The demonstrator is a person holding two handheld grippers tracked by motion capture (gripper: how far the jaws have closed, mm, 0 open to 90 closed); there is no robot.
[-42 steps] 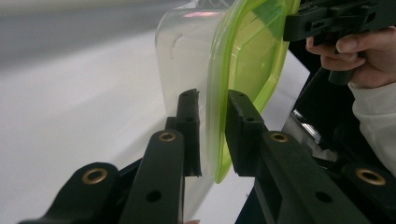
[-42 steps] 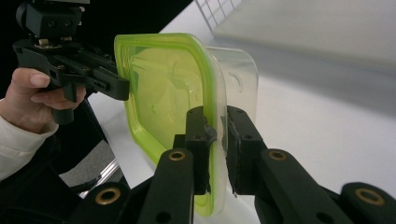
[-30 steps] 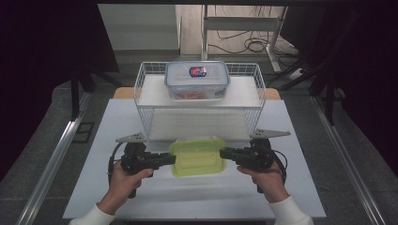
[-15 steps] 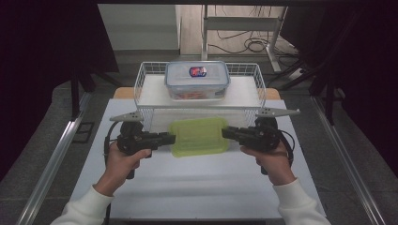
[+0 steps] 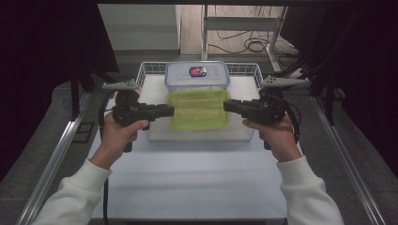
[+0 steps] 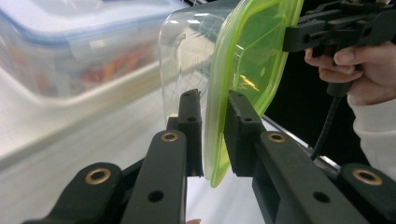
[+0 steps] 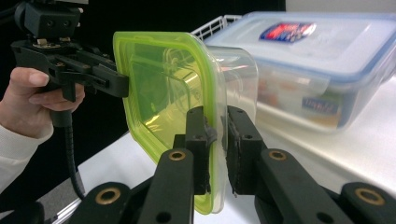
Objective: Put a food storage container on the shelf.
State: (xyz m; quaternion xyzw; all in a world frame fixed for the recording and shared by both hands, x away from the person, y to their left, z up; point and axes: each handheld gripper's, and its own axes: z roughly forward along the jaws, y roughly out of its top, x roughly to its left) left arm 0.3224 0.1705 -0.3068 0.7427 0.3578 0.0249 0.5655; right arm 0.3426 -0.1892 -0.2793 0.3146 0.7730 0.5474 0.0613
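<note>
A clear food box with a lime-green lid (image 5: 199,110) hangs in the air, held level between both grippers over the front of the white wire basket (image 5: 152,67). My left gripper (image 5: 171,111) is shut on the left rim of the lid, and my right gripper (image 5: 226,105) is shut on the right rim. In the left gripper view the jaws (image 6: 212,100) pinch the green lid edge (image 6: 252,56). In the right gripper view the jaws (image 7: 217,116) clamp the opposite edge of the lid (image 7: 163,88), with the other gripper (image 7: 88,70) beyond.
A larger clear box with a blue-rimmed lid and a red-blue label (image 5: 197,75) sits at the back of the wire basket, close behind the held box. The white table (image 5: 187,173) stretches toward the person. Metal rails run along both table sides.
Both hands have risen and moved away from the person, carrying the green-lidded box from the table's surface up to the basket's front.
</note>
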